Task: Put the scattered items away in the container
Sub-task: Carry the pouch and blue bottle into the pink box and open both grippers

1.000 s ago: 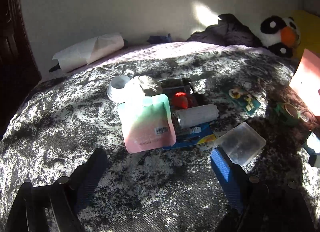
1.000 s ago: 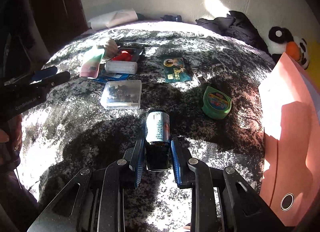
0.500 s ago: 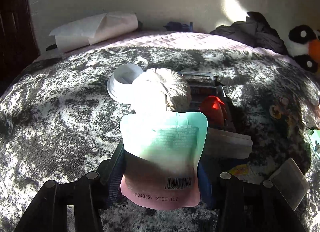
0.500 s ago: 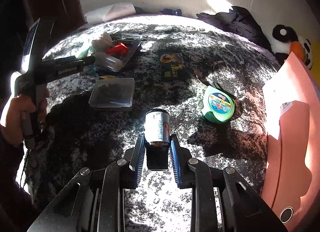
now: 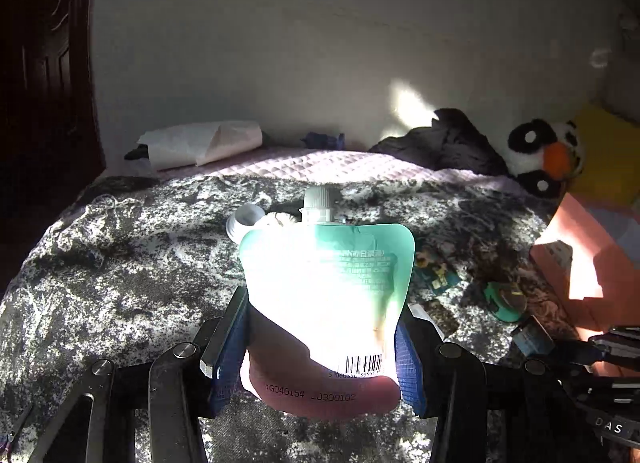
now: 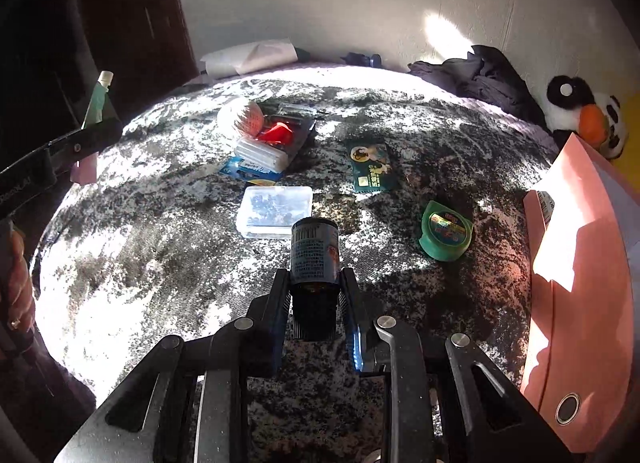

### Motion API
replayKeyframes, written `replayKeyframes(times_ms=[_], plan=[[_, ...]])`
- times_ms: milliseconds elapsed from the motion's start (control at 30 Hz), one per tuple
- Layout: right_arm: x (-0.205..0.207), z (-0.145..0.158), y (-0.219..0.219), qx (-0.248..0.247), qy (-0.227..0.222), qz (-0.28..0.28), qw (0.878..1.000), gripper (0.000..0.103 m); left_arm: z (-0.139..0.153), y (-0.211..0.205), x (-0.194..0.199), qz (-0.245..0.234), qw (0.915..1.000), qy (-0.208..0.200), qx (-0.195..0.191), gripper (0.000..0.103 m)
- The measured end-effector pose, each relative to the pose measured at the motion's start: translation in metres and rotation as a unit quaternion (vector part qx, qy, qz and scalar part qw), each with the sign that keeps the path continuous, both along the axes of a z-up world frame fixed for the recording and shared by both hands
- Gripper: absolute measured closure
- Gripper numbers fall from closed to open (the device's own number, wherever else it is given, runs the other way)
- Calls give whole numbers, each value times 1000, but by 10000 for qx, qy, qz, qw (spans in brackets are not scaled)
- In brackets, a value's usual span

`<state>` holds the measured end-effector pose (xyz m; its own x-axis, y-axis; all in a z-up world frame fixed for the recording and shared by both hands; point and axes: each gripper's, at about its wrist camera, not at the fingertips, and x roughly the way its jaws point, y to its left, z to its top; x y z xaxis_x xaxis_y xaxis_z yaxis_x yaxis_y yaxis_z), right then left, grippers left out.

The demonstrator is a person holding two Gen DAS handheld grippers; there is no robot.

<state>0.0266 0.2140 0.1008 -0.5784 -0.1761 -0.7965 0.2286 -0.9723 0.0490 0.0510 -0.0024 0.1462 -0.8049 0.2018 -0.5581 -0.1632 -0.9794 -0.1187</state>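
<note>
Already both tools are loaded. The left gripper (image 5: 322, 347) is clamped on the lower sides of a soft spout pouch (image 5: 326, 303), which stands upright between the blue pads with its grey cap on top and hangs clear of the bed. The right gripper (image 6: 316, 299) is closed around the dark base of a small cylindrical can (image 6: 315, 251), also lifted off the fabric.

The pouch is the riskier hold, in my judgement. Its sides are slick film and the contents can shift, so a quick swing could let it sag or slide down out of the pads. The can is gripped only at its lower end, so it could pivot or slip if tilted sharply. The pink box (image 6: 580, 283) at the right edge is probably the container (its opening is not visible from either camera), and both tools heading for it together could collide.

Still scattered on the mottled grey-and-white blanket (image 6: 160, 203) are a clear plastic case (image 6: 276, 209), a green tape measure (image 6: 446, 231), a dark green card (image 6: 370, 167) and a pile of small goods around a red item (image 6: 278, 133). Hard sunlight cuts across the bed, leaving deep shadow. Against the pale wall lie a white roll (image 5: 200, 143), dark clothing (image 5: 448, 147) and a plush penguin (image 5: 544, 159).
</note>
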Motion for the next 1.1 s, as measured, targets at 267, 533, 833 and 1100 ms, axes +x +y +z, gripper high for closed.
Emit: replayKeyframes(times_ms=[267, 533, 833, 1100], plan=[[51, 63, 37, -351, 772, -297, 9960, 77, 67, 67, 51, -777, 9953, 586, -23, 48], [100, 134, 131, -381, 1754, -1386, 9740, 77, 115, 196, 57, -1905, 9766, 1002, -40, 47], [109, 136, 275, -132, 1701, -2938, 9405, 77, 104, 349, 24, -2798, 9577, 627, -237, 47], [71, 80, 373, -116, 762, -3708, 9255, 34, 72, 443, -15, -3275, 9446, -66, -209, 17]])
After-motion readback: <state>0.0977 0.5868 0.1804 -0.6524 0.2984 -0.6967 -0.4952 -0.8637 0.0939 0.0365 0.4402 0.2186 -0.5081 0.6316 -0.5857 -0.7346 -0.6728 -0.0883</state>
